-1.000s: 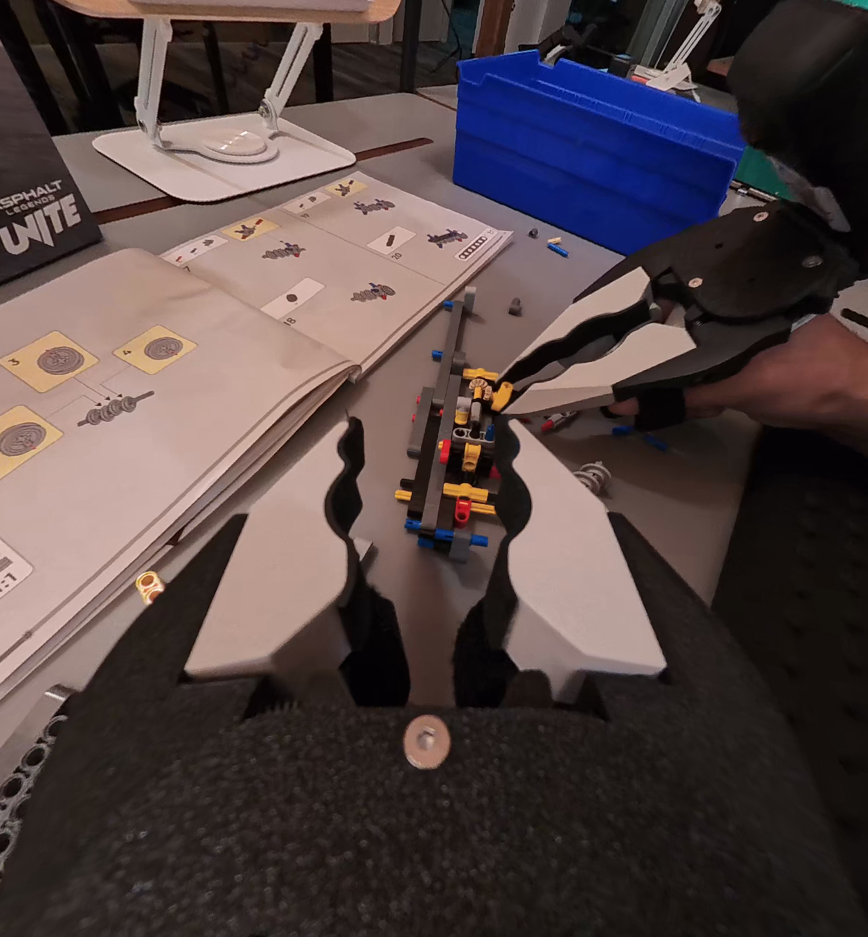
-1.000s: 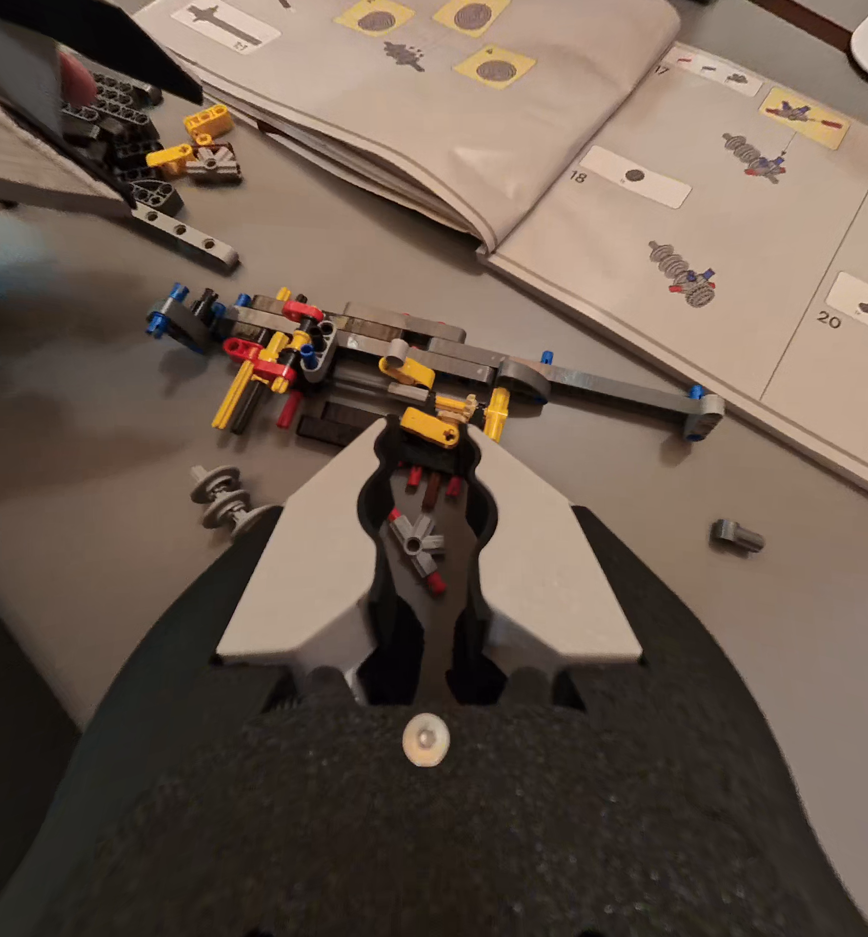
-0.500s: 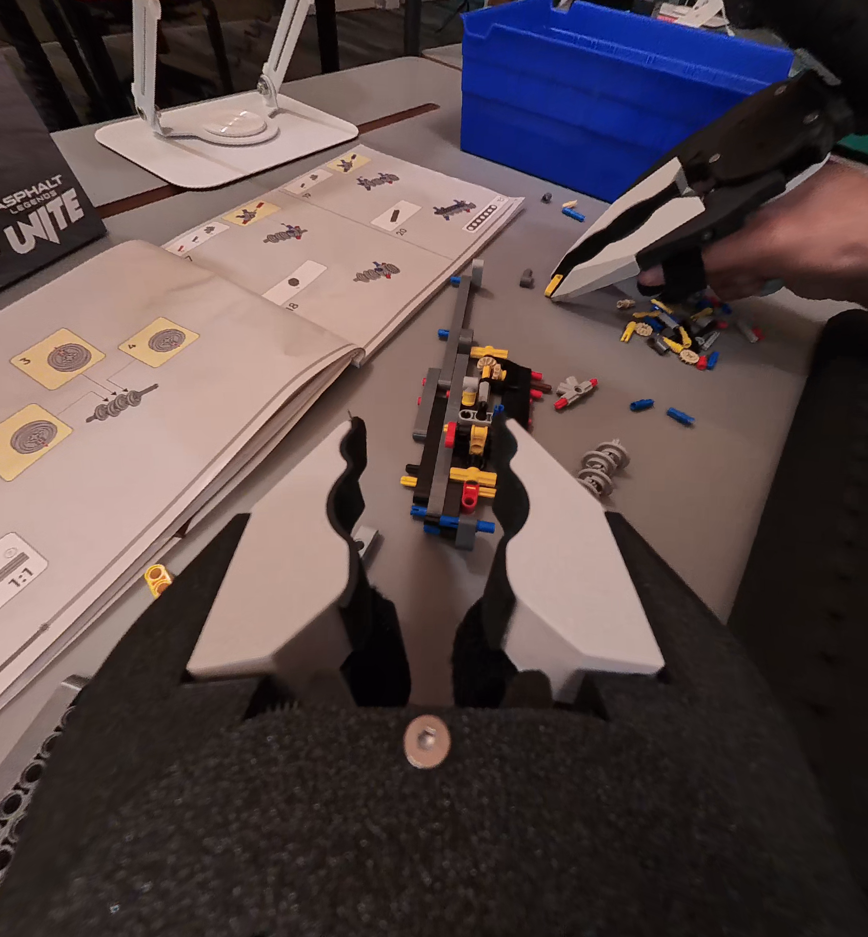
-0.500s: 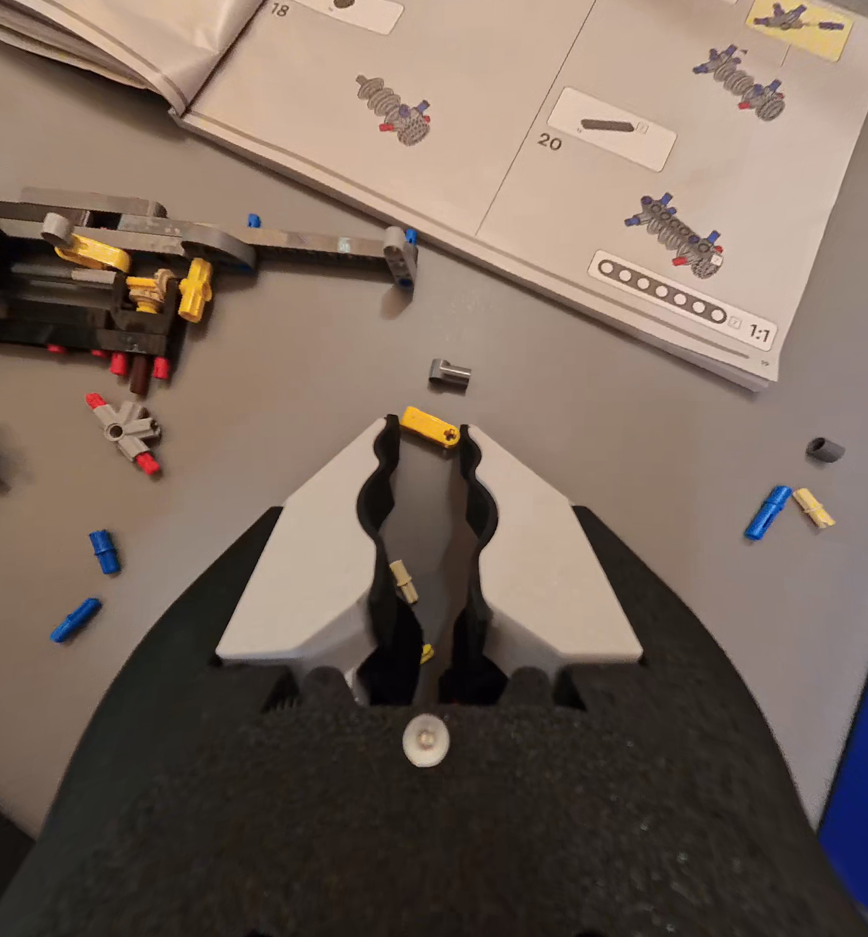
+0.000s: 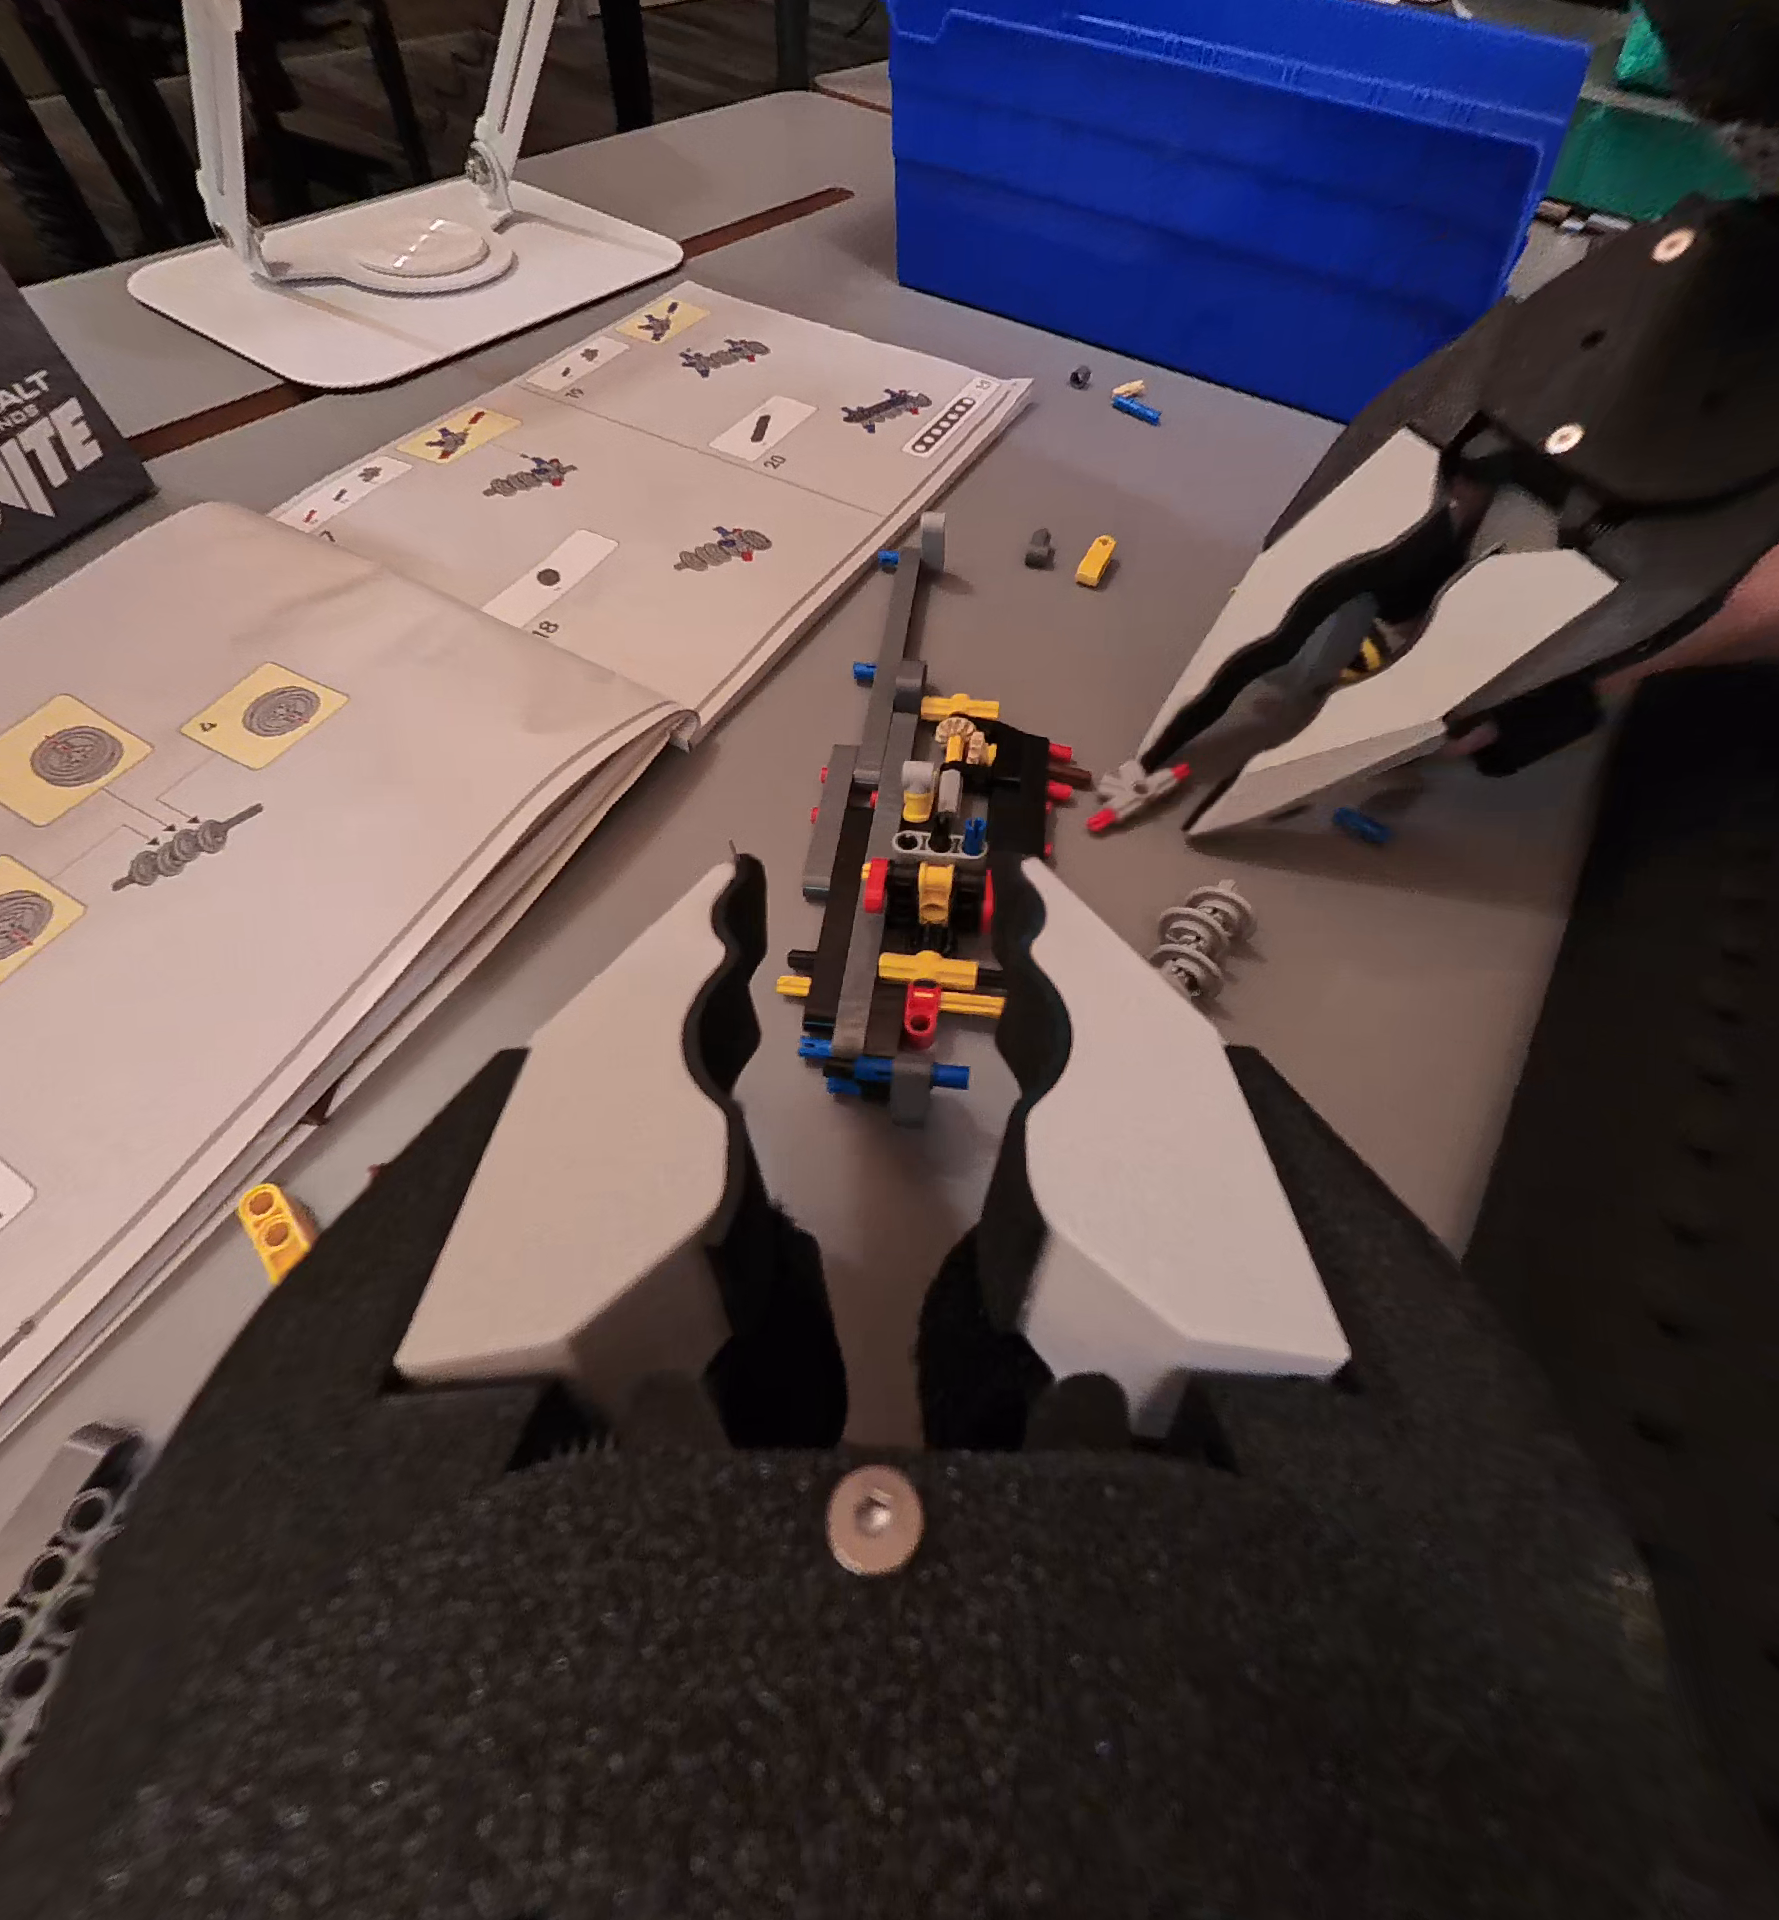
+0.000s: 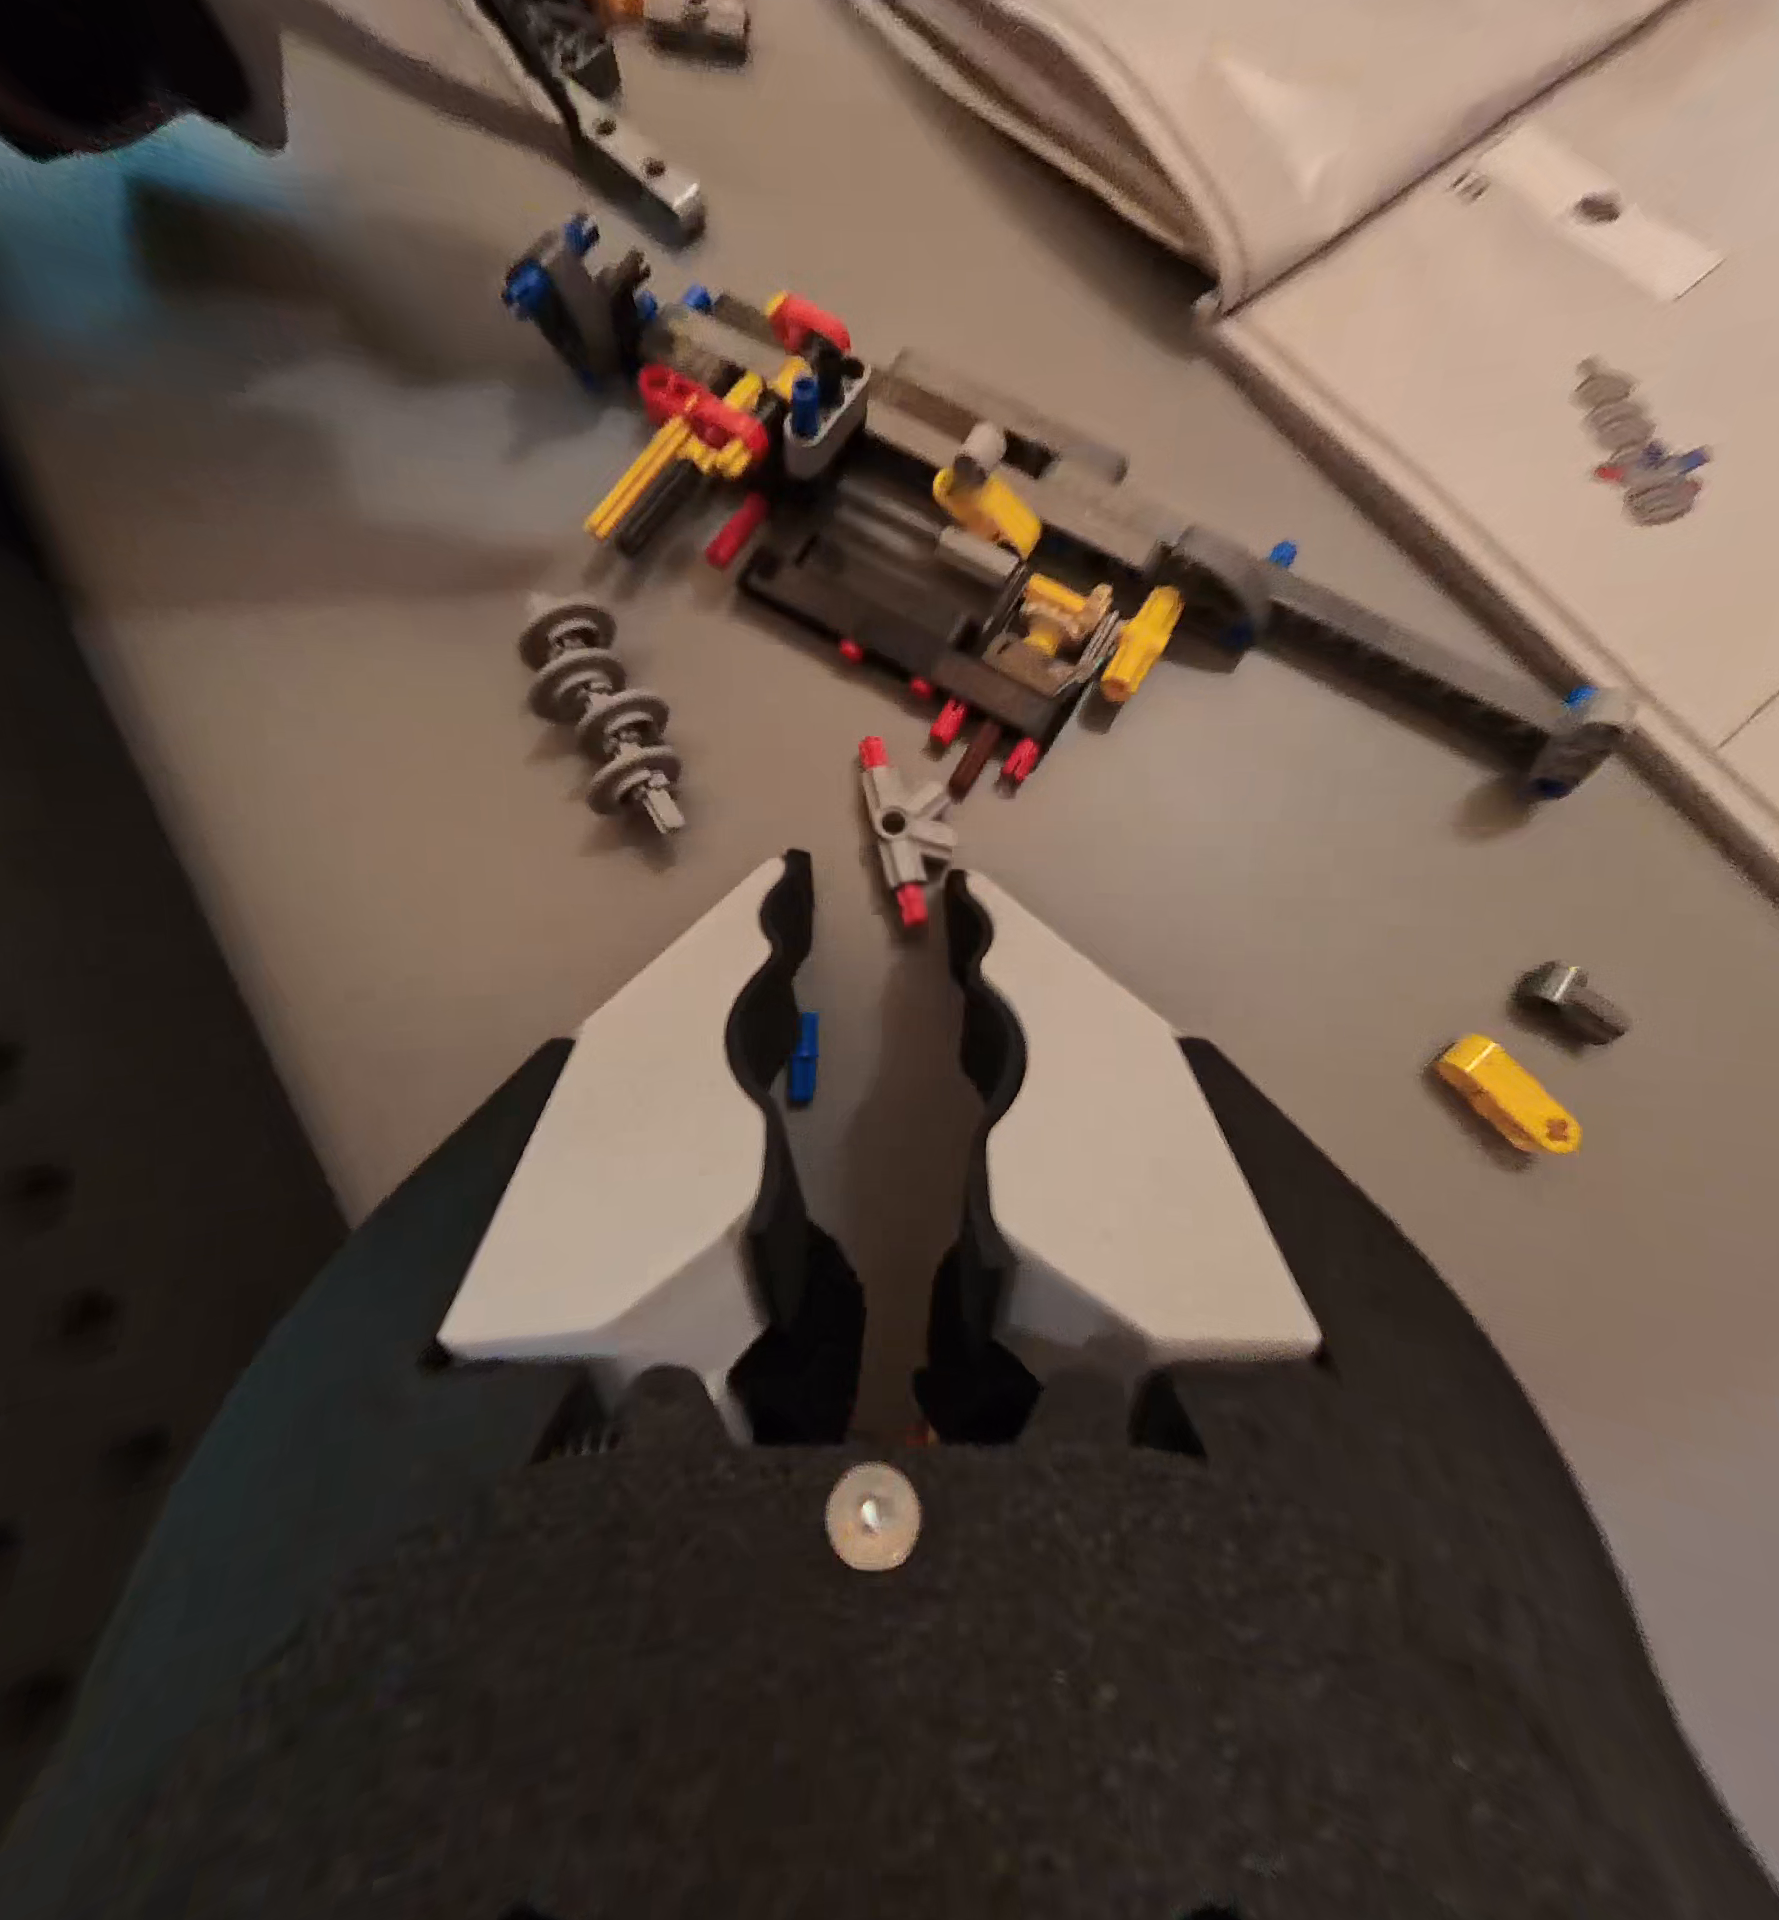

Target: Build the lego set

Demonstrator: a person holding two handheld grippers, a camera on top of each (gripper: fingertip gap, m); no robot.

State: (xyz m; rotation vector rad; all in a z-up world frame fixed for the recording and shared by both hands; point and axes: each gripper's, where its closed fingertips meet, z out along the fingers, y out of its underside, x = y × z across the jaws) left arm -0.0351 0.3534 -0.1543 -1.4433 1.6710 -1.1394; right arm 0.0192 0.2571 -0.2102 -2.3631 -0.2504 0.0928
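The partly built lego assembly [image 5: 906, 883], of black and grey beams with yellow, red and blue pins, lies on the grey table; it also shows in the right wrist view [image 6: 916, 520]. My left gripper [image 5: 885, 894] is open and empty, its fingertips on either side of the assembly's near end. My right gripper [image 6: 874, 878] is open and empty, low over the table. A grey three-arm connector with red pins [image 6: 900, 821] lies just ahead of its tips. In the left wrist view the right gripper [image 5: 1171, 795] stands right of the assembly. A yellow piece [image 6: 1503, 1107] lies loose on the table.
An open instruction booklet [image 5: 449, 623] lies left of the assembly. A blue bin [image 5: 1207, 187] stands at the back right and a white stand base [image 5: 407, 270] at the back. A grey gear stack [image 6: 604, 707], a small dark grey piece [image 6: 1571, 1003] and a blue pin [image 6: 802, 1055] lie nearby. My hands' fingertips stand some 12 cm from each other. To reach the yellow piece [image 6: 1503, 1107] in a straight line is about 10 cm for my right fingers, about 20 cm for my left. Seen from the left wrist view [image 5: 1107, 560] as well.
My right gripper has let go of the yellow piece beside the small dark grey piece, opened, and moved back beside the assembly near the grey connector. My left gripper has stayed open in place.
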